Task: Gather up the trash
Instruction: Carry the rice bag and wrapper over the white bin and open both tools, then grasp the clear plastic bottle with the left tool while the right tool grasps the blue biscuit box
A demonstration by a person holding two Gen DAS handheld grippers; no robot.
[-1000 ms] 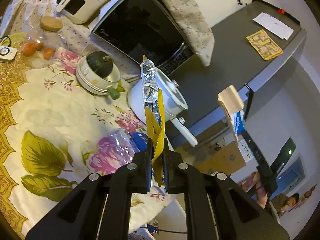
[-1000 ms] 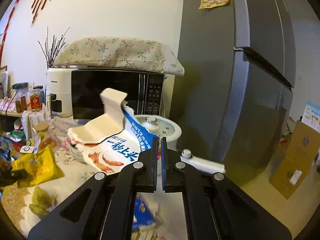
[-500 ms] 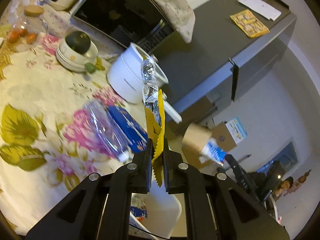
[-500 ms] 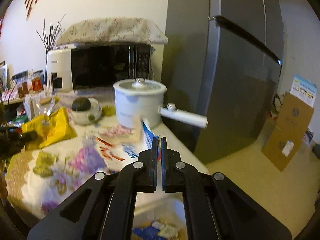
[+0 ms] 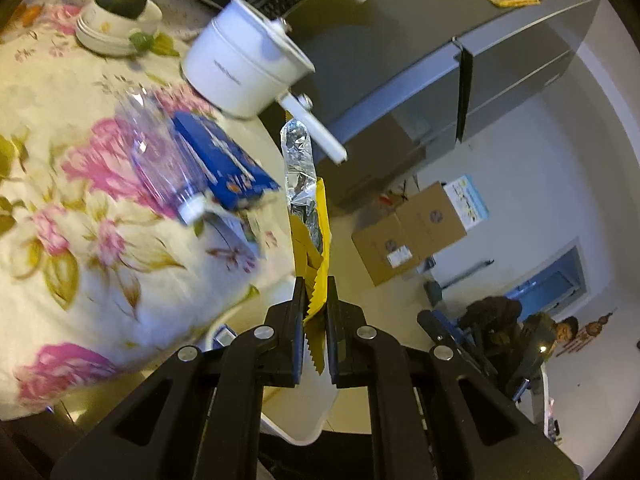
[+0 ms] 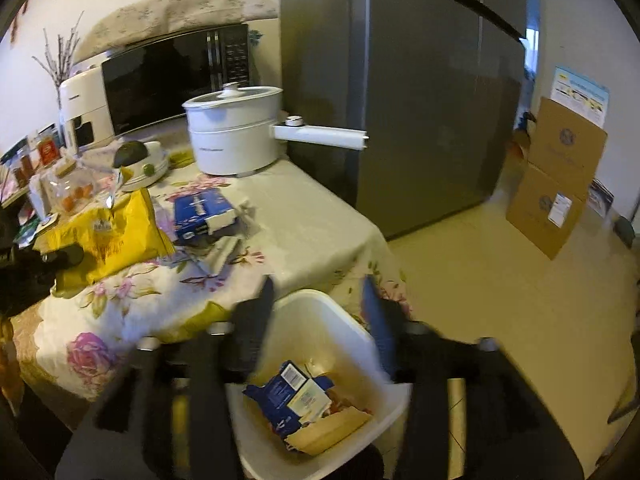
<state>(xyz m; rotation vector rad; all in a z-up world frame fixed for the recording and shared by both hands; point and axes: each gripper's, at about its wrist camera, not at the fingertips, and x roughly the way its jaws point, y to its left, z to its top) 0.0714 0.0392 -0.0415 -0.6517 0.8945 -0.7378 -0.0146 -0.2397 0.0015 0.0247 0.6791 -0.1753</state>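
Taking stock, mid-collection. Item one: white bin (image 6: 320, 308) on the floor at the desk's (image 6: 304, 216) near corner, already holding a blue carton (image 6: 280, 394) and a flattened brown piece of card (image 6: 332, 428), with smaller scraps between them that are too blurred to name. Item two: right tool (image 6: 318, 320), poised directly over the bin, fingers spread wide with nothing between them. Item three: left tool (image 5: 316, 312), clamped narrow on the serrated edge of a yellow foil-lined snack wrapper (image 5: 308, 216), held upright in the air off the desk edge, not yet over the bin as far as I can judge. Items outstanding on the floral cloth: a blue box (image 6: 204, 210), a crumpled clear plastic bottle (image 5: 160, 160) just beside it, loose paper scraps (image 6: 216, 254). Not trash, by appearance: white pot (image 6: 236, 136), lidded bowl (image 6: 140, 160). Estimate: roughly half done.
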